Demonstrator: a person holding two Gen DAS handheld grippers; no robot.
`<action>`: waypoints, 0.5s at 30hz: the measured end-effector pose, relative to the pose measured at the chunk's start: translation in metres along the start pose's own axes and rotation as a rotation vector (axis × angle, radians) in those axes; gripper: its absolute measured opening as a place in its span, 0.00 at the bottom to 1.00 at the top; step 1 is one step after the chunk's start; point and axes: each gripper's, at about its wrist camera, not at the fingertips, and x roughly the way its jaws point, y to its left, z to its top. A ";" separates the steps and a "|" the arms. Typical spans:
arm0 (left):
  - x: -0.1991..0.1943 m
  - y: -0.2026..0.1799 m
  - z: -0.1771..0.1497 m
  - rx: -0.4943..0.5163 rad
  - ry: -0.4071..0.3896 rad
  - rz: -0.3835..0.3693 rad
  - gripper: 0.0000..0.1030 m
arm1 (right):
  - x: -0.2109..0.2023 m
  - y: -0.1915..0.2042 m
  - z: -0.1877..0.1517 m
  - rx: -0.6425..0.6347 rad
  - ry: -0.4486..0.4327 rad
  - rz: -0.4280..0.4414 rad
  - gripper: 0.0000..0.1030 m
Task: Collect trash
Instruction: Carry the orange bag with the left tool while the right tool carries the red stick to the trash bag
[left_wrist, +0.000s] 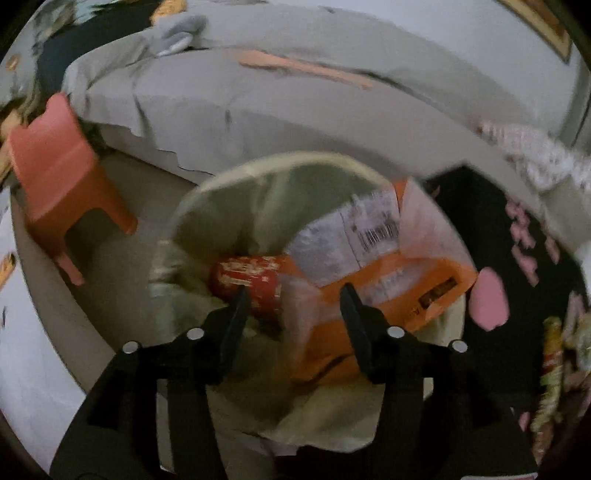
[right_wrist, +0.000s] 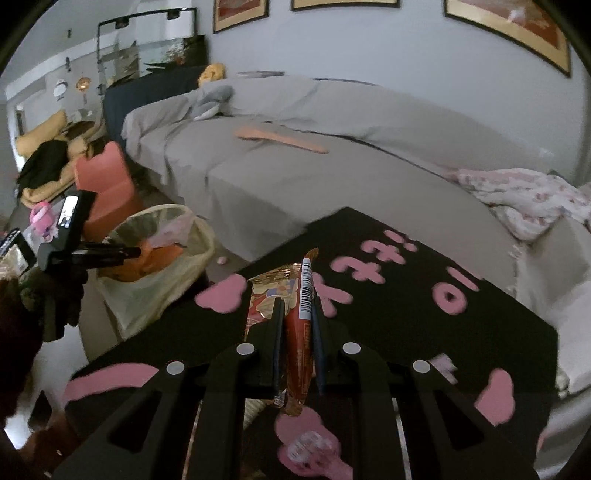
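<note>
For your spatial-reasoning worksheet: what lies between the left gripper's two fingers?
In the left wrist view, the open left gripper frames a red can and clear plastic inside the bin; neither finger touches them.

Dim indoor room, pale grey-white wall (right_wrist: 369, 48). Three gold-framed pictures (right_wrist: 511, 29) are hung high along it. A long sofa (right_wrist: 332, 147) draped in grey cloth is set against the wall; a flat peach-coloured piece (right_wrist: 280, 138) is laid on its seat, and a floral blanket (right_wrist: 524, 195) is bunched at its right end. A salmon plastic stool (right_wrist: 107, 184) is placed on the floor by its left end. A glass tank (right_wrist: 147, 48) is seen behind. A black table (right_wrist: 517, 317) with pink lettering fills the foreground.
</note>
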 end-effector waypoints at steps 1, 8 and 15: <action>-0.012 0.009 0.000 -0.035 -0.028 -0.003 0.52 | 0.005 0.006 0.006 -0.007 -0.001 0.023 0.14; -0.070 0.047 -0.011 -0.230 -0.208 -0.002 0.58 | 0.074 0.082 0.064 -0.061 -0.003 0.237 0.14; -0.093 0.060 -0.034 -0.293 -0.274 -0.002 0.58 | 0.171 0.130 0.084 -0.013 0.113 0.282 0.14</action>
